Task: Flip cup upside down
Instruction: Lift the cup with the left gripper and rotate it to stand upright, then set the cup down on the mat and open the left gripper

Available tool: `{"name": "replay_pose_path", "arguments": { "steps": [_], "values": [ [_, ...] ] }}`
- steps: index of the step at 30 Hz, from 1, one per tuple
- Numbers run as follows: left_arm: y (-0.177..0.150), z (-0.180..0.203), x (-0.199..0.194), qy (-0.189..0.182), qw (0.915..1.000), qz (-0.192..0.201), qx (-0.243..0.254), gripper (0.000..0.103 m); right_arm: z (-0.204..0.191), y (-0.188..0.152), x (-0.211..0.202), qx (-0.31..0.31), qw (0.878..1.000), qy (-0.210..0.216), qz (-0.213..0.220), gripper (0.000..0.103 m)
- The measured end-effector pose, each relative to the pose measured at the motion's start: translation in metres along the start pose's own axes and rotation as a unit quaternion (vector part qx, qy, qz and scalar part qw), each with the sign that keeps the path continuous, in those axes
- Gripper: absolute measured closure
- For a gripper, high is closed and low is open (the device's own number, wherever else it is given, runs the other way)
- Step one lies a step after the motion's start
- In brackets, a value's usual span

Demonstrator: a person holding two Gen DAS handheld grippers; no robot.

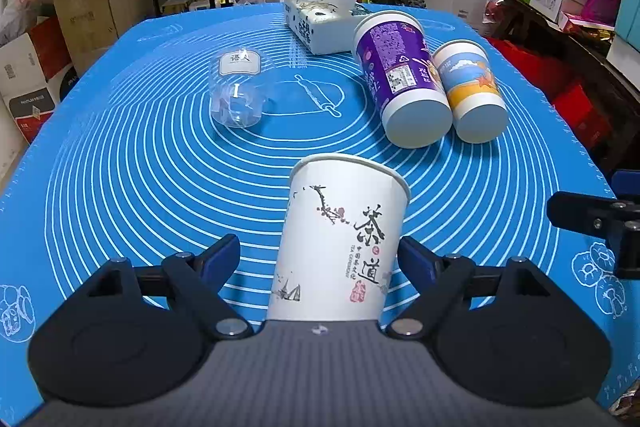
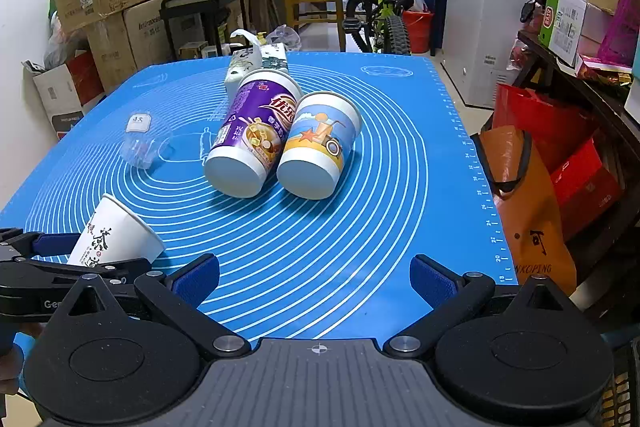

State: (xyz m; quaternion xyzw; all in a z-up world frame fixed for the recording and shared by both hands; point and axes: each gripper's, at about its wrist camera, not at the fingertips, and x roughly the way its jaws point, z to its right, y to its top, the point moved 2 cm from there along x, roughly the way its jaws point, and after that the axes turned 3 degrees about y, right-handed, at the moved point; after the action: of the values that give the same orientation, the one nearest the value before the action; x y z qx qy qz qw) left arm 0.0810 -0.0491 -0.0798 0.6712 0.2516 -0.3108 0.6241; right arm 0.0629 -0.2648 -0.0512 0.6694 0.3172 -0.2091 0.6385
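My left tool [image 1: 320, 259] has the white paper cup [image 1: 340, 243] between its two blue pads; the right pad touches the cup wall, but the left pad seems a little apart from it, so I cannot tell if the grip is really firm. The cup is near the front left part of the blue mat [image 1: 120, 167] on the desk, and in the right wrist view it leans with its mouth up and away. My right tool [image 2: 316, 283] is wide and holds nothing. To do the turn well, I think I should squeeze gently, lift, and roll the wrist slowly. The purple cup [image 1: 400, 79], the orange-blue cup [image 1: 472, 91] and the clear cup [image 1: 236, 95] lie well apart, so there is room ahead.
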Motion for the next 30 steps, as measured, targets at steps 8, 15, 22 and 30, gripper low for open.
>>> {"name": "replay_pose_path", "arguments": {
  "steps": [8, 15, 22, 30],
  "values": [
    [0.0, 0.004, -0.003, -0.005, 1.0, 0.003, 0.006, 0.017, 0.001, 0.0, 0.0, -0.001, 1.0, -0.001, 0.0, 0.002],
    [0.0, 0.005, -0.006, -0.01, 0.9999, 0.005, 0.007, 0.017, 0.001, 0.0, -0.001, -0.001, 1.0, -0.001, 0.0, 0.002],
    [-0.001, 0.008, -0.034, -0.039, 0.9988, 0.024, 0.015, 0.017, -0.012, 0.009, -0.008, -0.081, 0.997, -0.008, -0.001, 0.002],
    [-0.008, -0.014, -0.064, -0.018, 0.9988, 0.043, 0.016, 0.009, -0.062, 0.035, -0.023, -0.289, 0.957, -0.006, 0.002, 0.002]
  ]
}}
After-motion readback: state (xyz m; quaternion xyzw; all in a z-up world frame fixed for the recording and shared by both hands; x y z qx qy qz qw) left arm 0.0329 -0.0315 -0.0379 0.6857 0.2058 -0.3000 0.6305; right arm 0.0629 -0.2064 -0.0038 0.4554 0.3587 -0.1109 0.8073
